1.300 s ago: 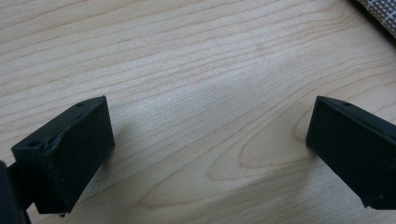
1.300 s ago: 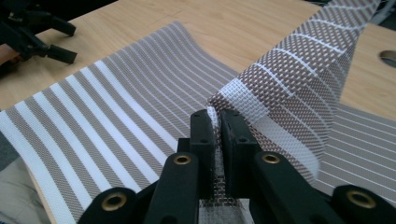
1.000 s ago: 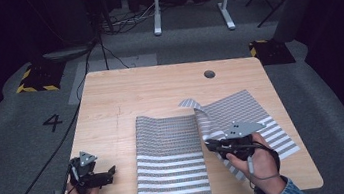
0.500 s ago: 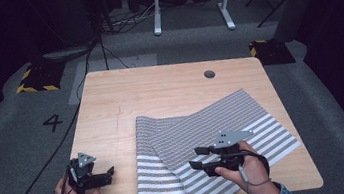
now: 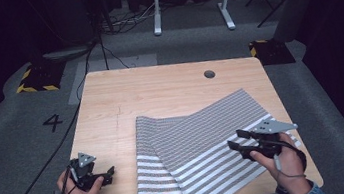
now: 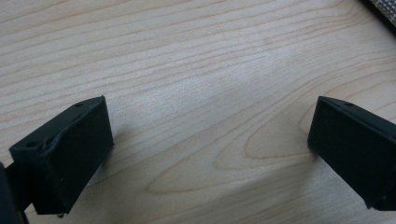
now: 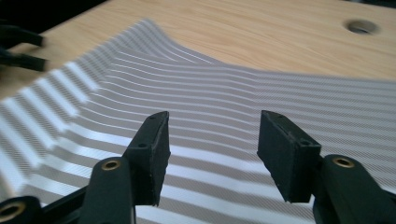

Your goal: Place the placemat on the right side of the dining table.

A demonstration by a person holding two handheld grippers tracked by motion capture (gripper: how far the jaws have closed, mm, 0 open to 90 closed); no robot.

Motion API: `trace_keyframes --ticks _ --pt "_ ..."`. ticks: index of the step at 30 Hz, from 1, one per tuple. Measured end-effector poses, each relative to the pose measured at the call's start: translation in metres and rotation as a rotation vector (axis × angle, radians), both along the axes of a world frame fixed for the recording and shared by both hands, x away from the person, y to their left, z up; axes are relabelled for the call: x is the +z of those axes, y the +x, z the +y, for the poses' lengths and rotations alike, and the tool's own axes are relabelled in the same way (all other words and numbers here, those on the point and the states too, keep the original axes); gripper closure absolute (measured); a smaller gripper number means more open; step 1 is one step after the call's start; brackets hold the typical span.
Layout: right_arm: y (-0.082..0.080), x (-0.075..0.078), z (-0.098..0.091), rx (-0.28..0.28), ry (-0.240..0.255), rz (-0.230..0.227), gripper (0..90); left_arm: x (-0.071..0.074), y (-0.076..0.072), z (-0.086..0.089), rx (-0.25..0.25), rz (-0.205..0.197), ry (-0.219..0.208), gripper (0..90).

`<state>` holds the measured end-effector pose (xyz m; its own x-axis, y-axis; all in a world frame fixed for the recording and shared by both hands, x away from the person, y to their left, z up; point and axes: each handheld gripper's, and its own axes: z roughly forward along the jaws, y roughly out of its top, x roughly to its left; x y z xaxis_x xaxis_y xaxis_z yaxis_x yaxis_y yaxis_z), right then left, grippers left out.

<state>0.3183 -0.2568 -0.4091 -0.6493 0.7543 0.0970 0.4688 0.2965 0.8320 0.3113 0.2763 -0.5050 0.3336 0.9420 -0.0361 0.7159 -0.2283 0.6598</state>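
Observation:
A grey-and-white striped cloth (image 5: 202, 148) lies on the wooden table (image 5: 159, 93), its right part folded slantwise over the left part. One corner hangs past the near edge. My right gripper (image 5: 234, 138) hovers low over the cloth's right side and points left. Its jaws have just been opening and stand open in the right gripper view (image 7: 212, 140), with only the striped cloth (image 7: 210, 88) below them. My left gripper (image 5: 108, 175) rests near the front left corner, open over bare wood (image 6: 210, 140).
A round cable hole (image 5: 209, 74) sits near the table's far right. The far half of the table is bare wood. On the grey floor behind stand a white desk frame (image 5: 188, 4) and trailing cables (image 5: 102, 45).
The right gripper pulled the cloth's right part over the left, opened its jaws, let the cloth go and drew back to the right. The left gripper stayed put.

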Motion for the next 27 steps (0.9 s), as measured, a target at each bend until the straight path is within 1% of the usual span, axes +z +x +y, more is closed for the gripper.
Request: trace_keyframes --ticks 3,5,9,11,13,18,22,26,27 --pt "0.003 -0.007 -0.022 -0.073 -0.009 0.012 42.1 0.000 0.000 0.000 0.001 0.000 0.000 0.1" --pt "0.004 -0.015 -0.039 -0.139 -0.017 0.027 40.9 0.000 0.000 0.000 0.001 -0.001 0.000 0.2" --pt "0.006 -0.029 -0.067 -0.228 -0.054 0.074 37.9 0.000 0.000 0.000 0.000 -0.001 -0.002 0.2" --pt "0.006 -0.036 -0.078 -0.260 -0.073 0.091 36.4 0.000 0.000 0.000 0.000 -0.001 -0.002 0.2" --pt "0.006 -0.045 -0.089 -0.301 -0.106 0.114 35.6 0.000 0.000 0.000 0.000 -0.001 -0.002 0.2" --pt "0.010 -0.060 -0.111 -0.387 -0.133 0.148 33.4 0.000 0.000 0.000 0.001 -0.002 -0.003 0.2" --pt "0.015 -0.069 -0.126 -0.444 -0.151 0.176 31.0 0.000 0.000 0.000 -0.003 -0.002 -0.003 0.2" --pt "0.019 -0.075 -0.138 -0.489 -0.179 0.169 29.2 0.000 0.000 0.000 -0.007 0.001 -0.003 0.2" --pt "0.020 -0.077 -0.139 -0.498 -0.178 0.174 27.9 0.000 0.000 0.000 -0.007 0.001 -0.003 0.2"
